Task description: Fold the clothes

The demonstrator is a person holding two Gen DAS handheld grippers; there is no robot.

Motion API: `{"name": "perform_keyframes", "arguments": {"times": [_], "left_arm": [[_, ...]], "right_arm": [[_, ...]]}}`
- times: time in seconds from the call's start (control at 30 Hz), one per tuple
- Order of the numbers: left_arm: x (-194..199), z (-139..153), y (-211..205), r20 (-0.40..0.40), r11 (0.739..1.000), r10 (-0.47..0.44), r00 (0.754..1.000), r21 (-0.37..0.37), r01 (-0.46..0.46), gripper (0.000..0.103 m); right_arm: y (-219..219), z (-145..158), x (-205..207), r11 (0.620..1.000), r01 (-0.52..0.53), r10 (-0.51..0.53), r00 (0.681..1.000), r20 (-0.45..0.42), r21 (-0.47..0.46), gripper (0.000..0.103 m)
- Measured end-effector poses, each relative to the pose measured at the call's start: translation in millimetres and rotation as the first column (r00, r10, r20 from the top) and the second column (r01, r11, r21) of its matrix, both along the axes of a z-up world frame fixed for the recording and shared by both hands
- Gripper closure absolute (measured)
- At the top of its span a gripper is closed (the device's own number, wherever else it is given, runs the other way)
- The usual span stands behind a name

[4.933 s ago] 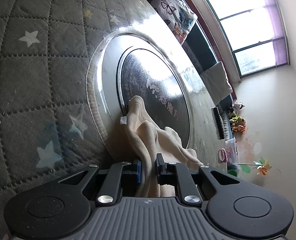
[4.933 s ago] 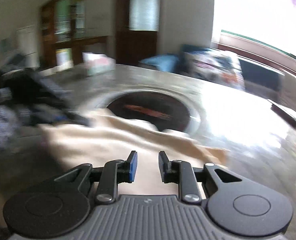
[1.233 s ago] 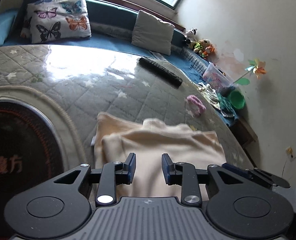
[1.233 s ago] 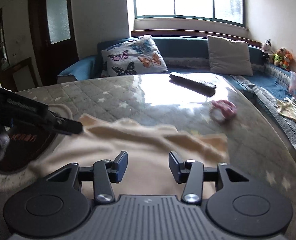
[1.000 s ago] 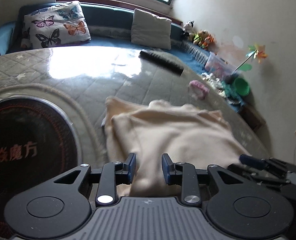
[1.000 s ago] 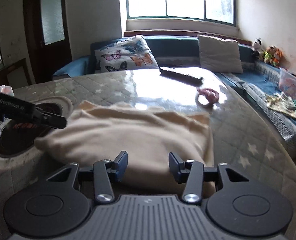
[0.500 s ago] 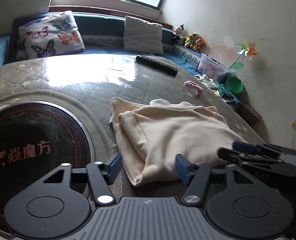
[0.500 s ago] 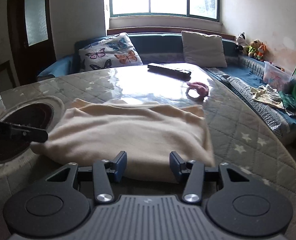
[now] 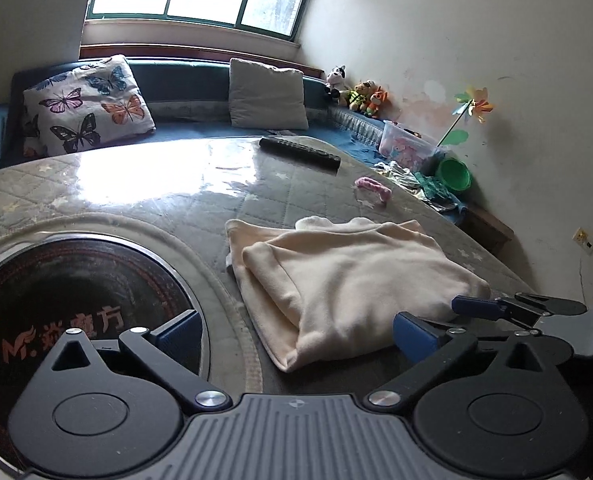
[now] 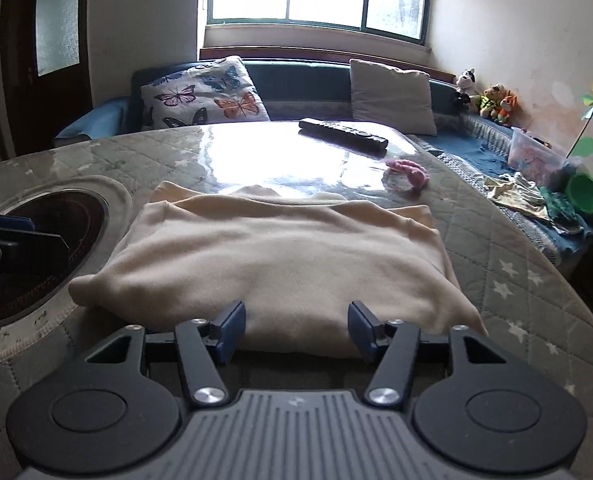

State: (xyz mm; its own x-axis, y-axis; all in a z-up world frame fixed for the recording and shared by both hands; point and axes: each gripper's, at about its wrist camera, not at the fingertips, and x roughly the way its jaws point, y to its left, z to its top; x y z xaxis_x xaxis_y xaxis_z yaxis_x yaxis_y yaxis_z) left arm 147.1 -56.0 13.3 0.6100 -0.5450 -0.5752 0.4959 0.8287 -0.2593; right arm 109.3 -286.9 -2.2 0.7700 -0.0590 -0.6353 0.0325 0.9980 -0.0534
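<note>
A cream garment (image 9: pixel 356 280) lies folded in a flat rectangle on the quilted, star-patterned table (image 9: pixel 144 208). My left gripper (image 9: pixel 296 332) stands just short of its near left corner, jaws spread wide and still opening, pads off the cloth. In the right wrist view the garment (image 10: pixel 288 256) fills the middle. My right gripper (image 10: pixel 296 328) sits at its near edge, jaws opening, the fold's edge between the fingers but not pinched. Each gripper shows in the other's view: the right gripper (image 9: pixel 484 306) at the garment's right corner, the left gripper (image 10: pixel 0 232) at the left edge.
A round dark hotplate (image 9: pixel 56 300) is set into the table left of the garment. A black remote (image 10: pixel 342 132) and a pink item (image 10: pixel 408 172) lie beyond it. A sofa with a butterfly cushion (image 10: pixel 204 92) runs behind; a green bowl (image 10: pixel 582 192) and toys sit right.
Both grippers have drawn back from the garment toward its near edge and their jaws have widened, the left by far the most. The garment now lies still and folded.
</note>
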Motion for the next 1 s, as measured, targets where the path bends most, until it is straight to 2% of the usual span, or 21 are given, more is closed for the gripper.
{"name": "perform_keyframes", "arguments": {"times": [0.2,0.3,0.37,0.5,0.57,1.0], "left_arm": [[-22,0,3,-0.009,1.000,0.025,1.000,0.001,-0.025,0.000],[-33,0,3,-0.003,0.998,0.057,0.998,0.010,-0.057,0.000],[-39,1,3,-0.001,0.996,0.085,0.996,0.010,-0.085,0.000],[-51,2,2,0.012,0.992,0.123,0.992,0.022,-0.123,0.000],[-58,2,0,0.026,0.990,0.137,0.990,0.033,-0.138,0.000],[-98,-4,-15,0.040,0.978,0.188,0.981,0.084,-0.191,0.000]], "right_arm": [[1,3,-18,1.000,-0.009,0.009,1.000,0.010,0.025,0.025],[0,5,-29,0.999,-0.016,0.014,0.999,0.037,0.050,0.021],[-1,5,-35,0.998,-0.020,0.017,0.999,0.047,0.059,0.012],[1,4,-45,0.996,-0.061,0.057,0.997,0.054,0.070,0.008],[2,5,-51,0.995,-0.075,0.070,0.995,0.074,0.069,0.001],[1,0,-79,0.991,-0.128,0.123,0.989,0.086,0.046,0.000]]}}
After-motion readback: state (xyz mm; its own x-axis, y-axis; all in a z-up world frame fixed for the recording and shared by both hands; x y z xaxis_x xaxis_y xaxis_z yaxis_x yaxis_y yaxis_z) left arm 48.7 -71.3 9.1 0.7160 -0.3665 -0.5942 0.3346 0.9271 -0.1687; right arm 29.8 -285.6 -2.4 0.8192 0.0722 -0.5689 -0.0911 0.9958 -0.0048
